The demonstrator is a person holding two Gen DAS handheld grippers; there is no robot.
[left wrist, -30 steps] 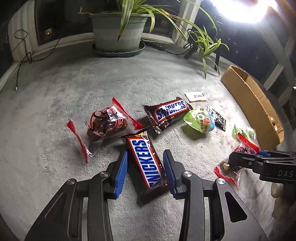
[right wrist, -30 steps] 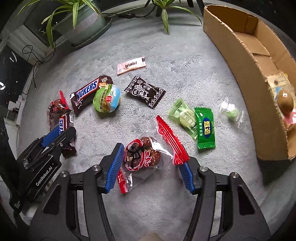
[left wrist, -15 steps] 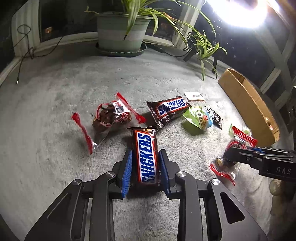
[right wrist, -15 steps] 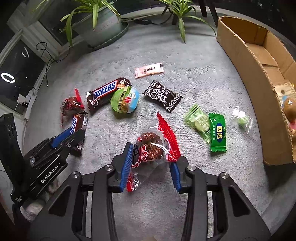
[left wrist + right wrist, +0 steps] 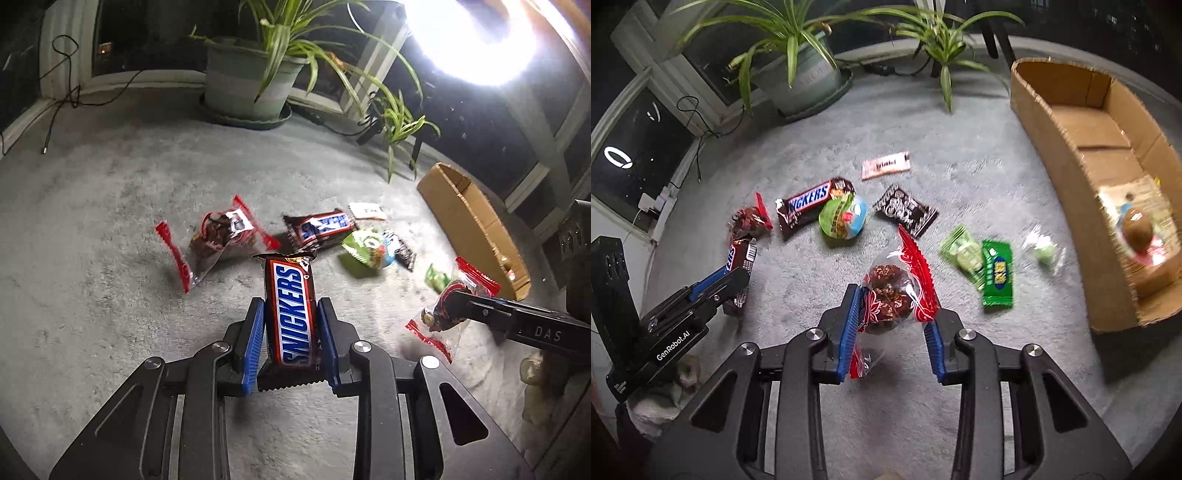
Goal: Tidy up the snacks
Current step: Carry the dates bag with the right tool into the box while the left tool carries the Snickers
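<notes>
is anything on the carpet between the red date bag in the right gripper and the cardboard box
Yes, but only low things. The right gripper holds the red date bag off the carpet; two green packets and a clear-wrapped candy lie flat between it and the cardboard box. The box's near wall must be cleared.

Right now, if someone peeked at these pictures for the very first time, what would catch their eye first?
Probably the Snickers bar, pinched between the left gripper's blue pads right up front. Next, the clear candy bag with red ends, clamped in the right gripper above the grey carpet. Then the cardboard box off to the right, and the dazzling lamp in the left camera's top corner.
</notes>
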